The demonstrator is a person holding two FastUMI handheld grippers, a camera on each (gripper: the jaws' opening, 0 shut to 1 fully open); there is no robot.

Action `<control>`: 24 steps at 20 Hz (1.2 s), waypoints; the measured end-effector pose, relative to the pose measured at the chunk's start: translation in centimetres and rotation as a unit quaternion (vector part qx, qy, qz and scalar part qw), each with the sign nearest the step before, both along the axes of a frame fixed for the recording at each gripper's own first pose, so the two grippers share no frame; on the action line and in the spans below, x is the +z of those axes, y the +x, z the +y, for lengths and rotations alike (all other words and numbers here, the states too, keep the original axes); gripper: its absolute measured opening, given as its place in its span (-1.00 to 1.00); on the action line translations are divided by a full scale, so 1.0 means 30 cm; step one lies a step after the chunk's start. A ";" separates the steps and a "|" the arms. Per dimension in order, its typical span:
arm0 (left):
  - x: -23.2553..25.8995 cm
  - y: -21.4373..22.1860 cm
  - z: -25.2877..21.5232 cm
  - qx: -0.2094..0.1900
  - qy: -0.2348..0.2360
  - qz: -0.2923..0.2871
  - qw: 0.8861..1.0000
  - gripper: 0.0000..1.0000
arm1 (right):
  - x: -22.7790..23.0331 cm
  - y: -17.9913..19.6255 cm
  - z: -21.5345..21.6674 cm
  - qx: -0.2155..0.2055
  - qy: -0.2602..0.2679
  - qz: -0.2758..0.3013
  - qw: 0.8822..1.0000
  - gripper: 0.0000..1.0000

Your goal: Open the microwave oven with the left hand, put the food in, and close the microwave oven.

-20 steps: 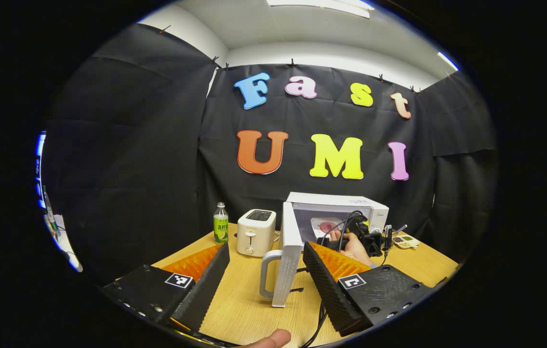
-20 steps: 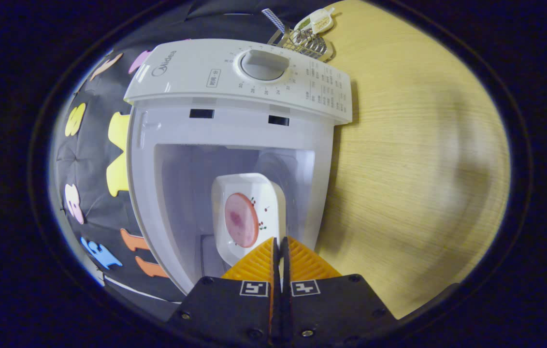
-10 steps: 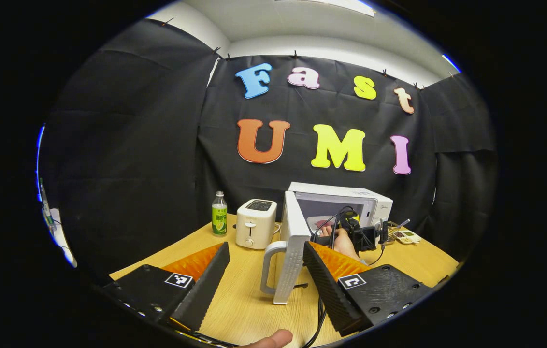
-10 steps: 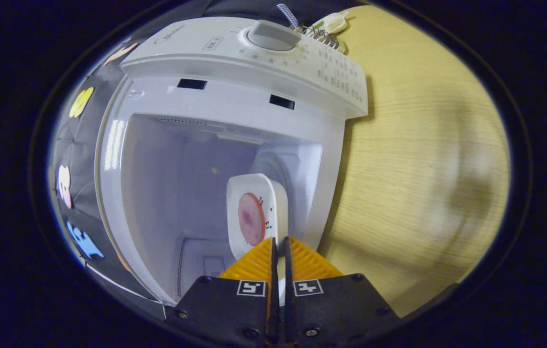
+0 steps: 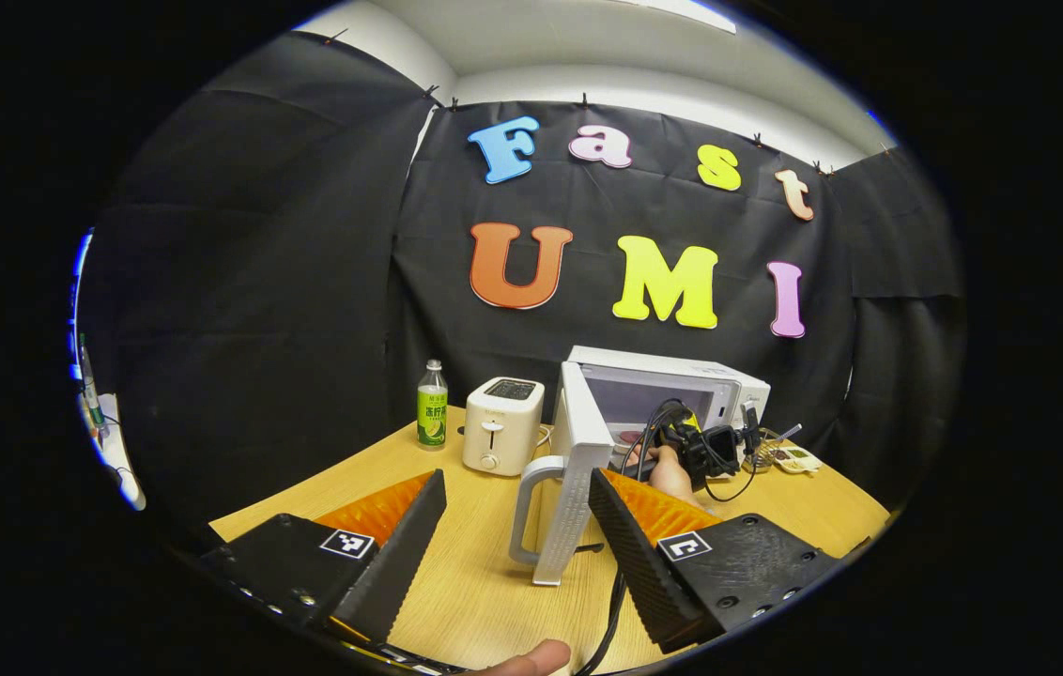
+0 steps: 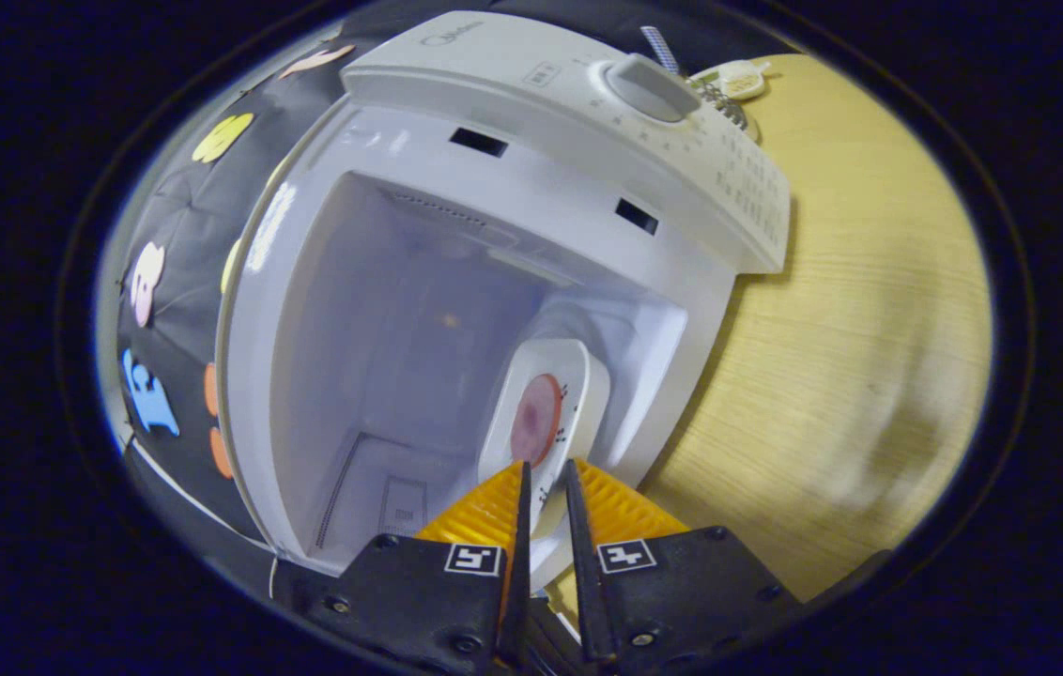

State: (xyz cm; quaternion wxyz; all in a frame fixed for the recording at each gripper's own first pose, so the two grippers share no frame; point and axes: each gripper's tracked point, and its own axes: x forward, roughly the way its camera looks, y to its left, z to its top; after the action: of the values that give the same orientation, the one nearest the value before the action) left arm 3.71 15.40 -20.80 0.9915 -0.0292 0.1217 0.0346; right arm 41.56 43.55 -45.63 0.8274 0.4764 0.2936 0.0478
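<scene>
where the right gripper (image 6: 546, 483) reaches, plate (image 6: 546, 413) lies between its fingers.

- My left gripper view sits low over the desk (image 5: 485, 601) at its near edge, facing level across it toward the booth's back wall. It stands well back from the microwave oven (image 5: 663, 399), which is small and ahead, slightly right of my left gripper (image 5: 517, 526); the open door (image 5: 574, 488) is just ahead between the fingers.
- My right gripper view is rolled, so the desk (image 6: 851, 357) runs up its right side. It looks from close range straight into the microwave oven (image 6: 456, 310) cavity, with the plate (image 6: 541, 422) just ahead of my right gripper (image 6: 546, 498).
- Both views share the microwave oven and the desk; the left gripper view also catches the right gripper (image 5: 715, 451) and its hand (image 5: 668, 474) at the oven's mouth.
</scene>
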 end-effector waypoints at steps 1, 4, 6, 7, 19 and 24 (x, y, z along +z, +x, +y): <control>-0.001 -0.004 -0.001 0.001 0.000 -0.001 1.000 0.87 | 0.005 -0.020 0.009 0.019 -0.007 -0.006 1.000 -0.38; 0.013 -0.019 -0.016 -0.001 -0.005 -0.006 1.000 0.87 | 0.038 -0.081 -0.001 0.052 -0.010 -0.018 0.998 -0.27; 0.029 -0.034 -0.033 -0.004 -0.004 -0.013 1.000 0.87 | 0.062 -0.124 -0.035 0.069 -0.026 -0.029 0.997 0.57; 0.039 -0.039 -0.039 -0.005 -0.001 -0.017 1.000 0.87 | 0.082 -0.136 -0.068 0.072 -0.035 -0.037 0.996 1.00; 0.086 -0.069 0.019 0.009 0.063 -0.033 0.997 0.87 | 0.563 -0.412 -0.521 0.172 -0.216 -0.222 0.935 0.99; 0.061 -0.039 0.089 0.028 0.038 -0.025 0.999 0.87 | 0.809 -0.514 -0.788 0.155 -0.307 -0.286 0.894 0.99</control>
State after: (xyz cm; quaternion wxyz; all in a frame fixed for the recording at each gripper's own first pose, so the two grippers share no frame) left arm 2.53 18.07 -18.96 0.9933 0.0041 0.0944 0.0664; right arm 26.14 19.92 -21.37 0.9628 0.1132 0.1140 0.2171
